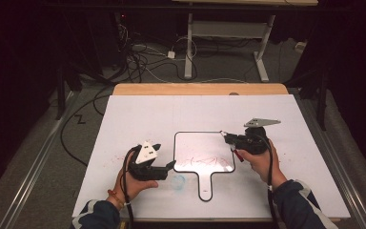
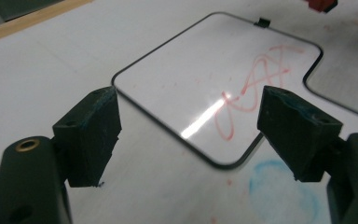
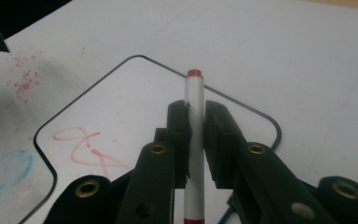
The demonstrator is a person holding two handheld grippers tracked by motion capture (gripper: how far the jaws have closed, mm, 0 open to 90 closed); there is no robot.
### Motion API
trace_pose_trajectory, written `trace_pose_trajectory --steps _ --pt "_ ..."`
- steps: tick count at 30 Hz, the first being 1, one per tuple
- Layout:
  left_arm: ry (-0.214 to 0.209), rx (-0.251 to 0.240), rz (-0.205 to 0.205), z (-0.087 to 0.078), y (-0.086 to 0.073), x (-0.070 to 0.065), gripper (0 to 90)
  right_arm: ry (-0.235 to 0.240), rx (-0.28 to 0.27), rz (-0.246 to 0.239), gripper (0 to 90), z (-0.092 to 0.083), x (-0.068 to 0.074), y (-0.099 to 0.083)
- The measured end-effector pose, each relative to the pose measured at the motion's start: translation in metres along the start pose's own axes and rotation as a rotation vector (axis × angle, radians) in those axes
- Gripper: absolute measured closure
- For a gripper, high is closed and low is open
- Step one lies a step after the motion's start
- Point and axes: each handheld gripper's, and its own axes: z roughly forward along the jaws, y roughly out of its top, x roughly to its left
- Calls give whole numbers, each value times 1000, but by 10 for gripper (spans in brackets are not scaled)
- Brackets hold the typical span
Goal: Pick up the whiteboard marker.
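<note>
Right gripper [image 1: 226,136] fingers clamp marker [image 3: 195,121] over whiteboard [image 1: 195,145]; left gripper [image 1: 170,165] fingers apart.

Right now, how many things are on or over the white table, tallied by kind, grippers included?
Grippers: 2, left gripper and right gripper
Markers: 1, red-capped marker
Whiteboards: 1, small handled whiteboard
Total: 4
</note>
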Motion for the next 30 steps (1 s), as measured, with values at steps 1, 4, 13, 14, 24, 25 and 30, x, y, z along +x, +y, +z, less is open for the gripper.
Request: trace_pose_trajectory --steps 1,4,13,14,24,25,30 --pt "-17 -13 -11 3 4 -2 204 17 -23 -4 813 -1 4 1" --pt "-73 -26 -20 14 15 -11 207 36 -65 -21 813 -2 17 2" --pt "-243 -44 -73 49 41 -40 239 106 -165 -66 813 -4 54 -1" --pt "-243 -44 -73 49 41 -40 256 112 -170 -74 813 -4 57 -1" --pt "-329 -78 -122 68 47 -51 485 127 -223 -99 813 -6 72 -5" --pt "-329 -78 -122 68 47 -51 511 127 -223 -99 813 -6 72 -5" --pt "-323 -86 -100 69 46 -51 630 130 -230 -110 812 -7 74 -5"
